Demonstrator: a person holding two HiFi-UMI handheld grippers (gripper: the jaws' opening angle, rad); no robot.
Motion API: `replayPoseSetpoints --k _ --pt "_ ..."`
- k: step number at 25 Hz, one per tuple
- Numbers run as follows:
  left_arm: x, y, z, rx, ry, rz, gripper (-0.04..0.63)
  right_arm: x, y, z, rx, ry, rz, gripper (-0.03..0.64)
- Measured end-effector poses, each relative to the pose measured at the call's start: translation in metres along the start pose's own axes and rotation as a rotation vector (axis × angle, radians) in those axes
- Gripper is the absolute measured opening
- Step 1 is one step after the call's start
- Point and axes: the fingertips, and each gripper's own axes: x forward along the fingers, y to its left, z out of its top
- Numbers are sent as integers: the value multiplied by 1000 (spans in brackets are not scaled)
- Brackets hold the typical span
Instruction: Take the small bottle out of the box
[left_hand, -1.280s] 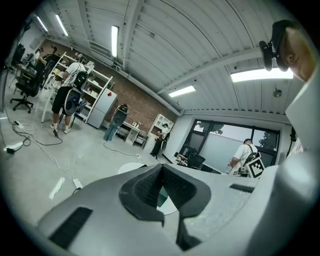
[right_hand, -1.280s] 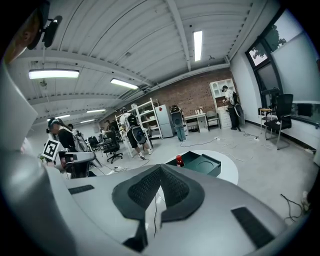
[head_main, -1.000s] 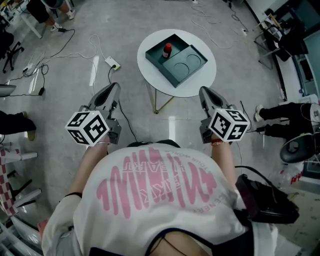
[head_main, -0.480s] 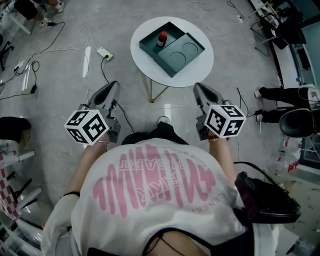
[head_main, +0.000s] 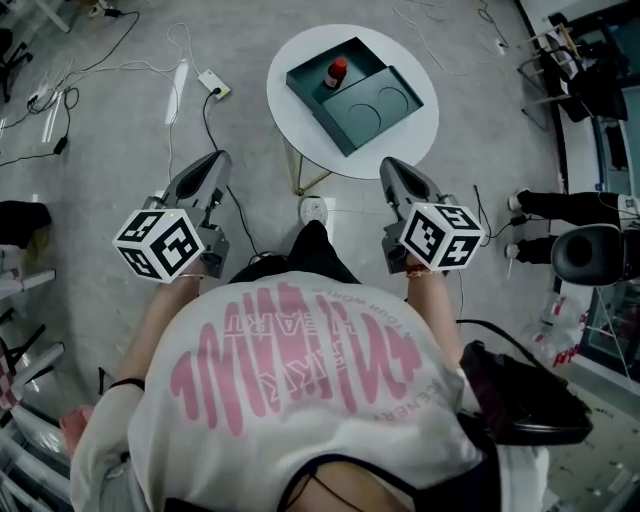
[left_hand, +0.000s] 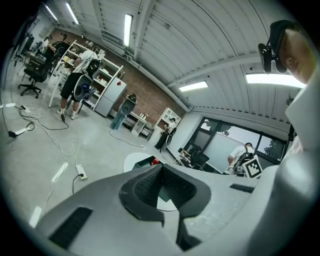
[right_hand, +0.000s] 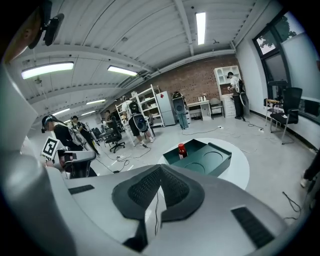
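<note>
Grey workshop floor with a round white table (head_main: 400, 150) carrying a dark green box (head_main: 372, 112), the small bottle (head_main: 337, 72) upright in its compartment by the table's far edge; left gripper (head_main: 214, 162) and right gripper (head_main: 392, 170), jaws closed on nothing, hover well short, seemingly just approaching.

The small red-capped bottle (head_main: 337, 72) stands upright in the far compartment of the open dark-green box (head_main: 385, 103).
</note>
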Motion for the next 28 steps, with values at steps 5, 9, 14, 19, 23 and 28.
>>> replayPoseSetpoints --k 5,9,14,19,23,28 --pt "12 16 17 -17 -32 67 8 40 -13 21 -6 16 51 5" --pt "29 25 36 -35 -73 117 8 77 -18 49 -37 28 120 5" --pt "53 31 54 -47 -109 171 8 119 -26 74 -69 57 200 5" --pt "64 37 57 -77 -124 252 8 158 -33 91 -82 95 279 5" --pt "72 45 62 -88 -137 314 8 187 -43 99 -66 106 325 5" --pt "70 58 58 -107 -160 402 8 216 -53 94 -54 134 372 5"
